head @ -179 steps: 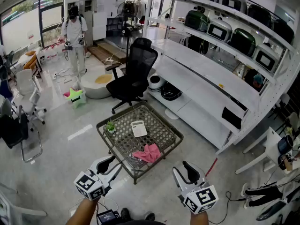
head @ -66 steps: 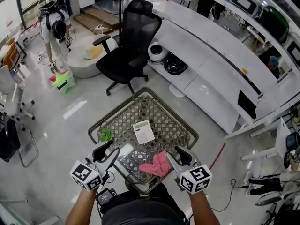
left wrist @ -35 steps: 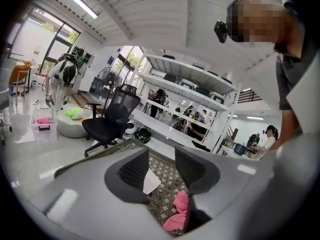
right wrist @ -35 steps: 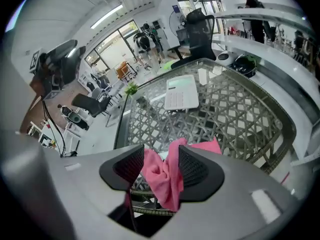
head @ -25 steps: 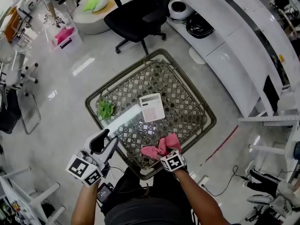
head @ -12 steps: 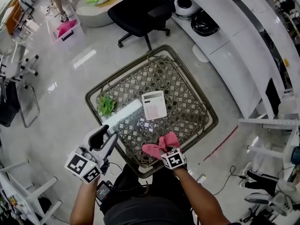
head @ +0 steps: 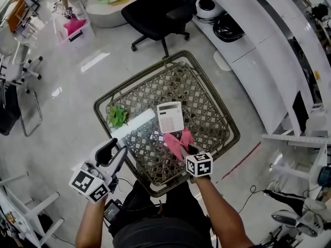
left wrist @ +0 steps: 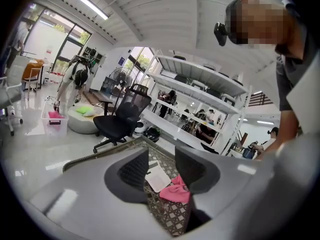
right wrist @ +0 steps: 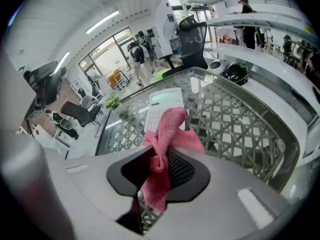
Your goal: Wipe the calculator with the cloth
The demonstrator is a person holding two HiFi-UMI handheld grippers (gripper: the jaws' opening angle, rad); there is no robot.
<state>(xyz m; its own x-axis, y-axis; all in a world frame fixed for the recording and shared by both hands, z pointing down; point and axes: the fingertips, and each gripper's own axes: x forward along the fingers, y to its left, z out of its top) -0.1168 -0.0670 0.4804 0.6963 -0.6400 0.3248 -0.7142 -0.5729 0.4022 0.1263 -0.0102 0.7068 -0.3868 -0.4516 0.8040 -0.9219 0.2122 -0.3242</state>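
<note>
Right gripper view shows the right gripper (right wrist: 161,173), fingers just closed and pinching the pink cloth (right wrist: 167,129), its loose end rising before the white calculator (right wrist: 161,104) at frame centre on the woven tabletop (right wrist: 235,129); best lay that end flat on the keys and draw lightly, so the calculator does not slide. Left gripper (left wrist: 160,170) hangs with fingers spread, empty. Cloth covers the calculator's near edge, so contact cannot be told.
</note>
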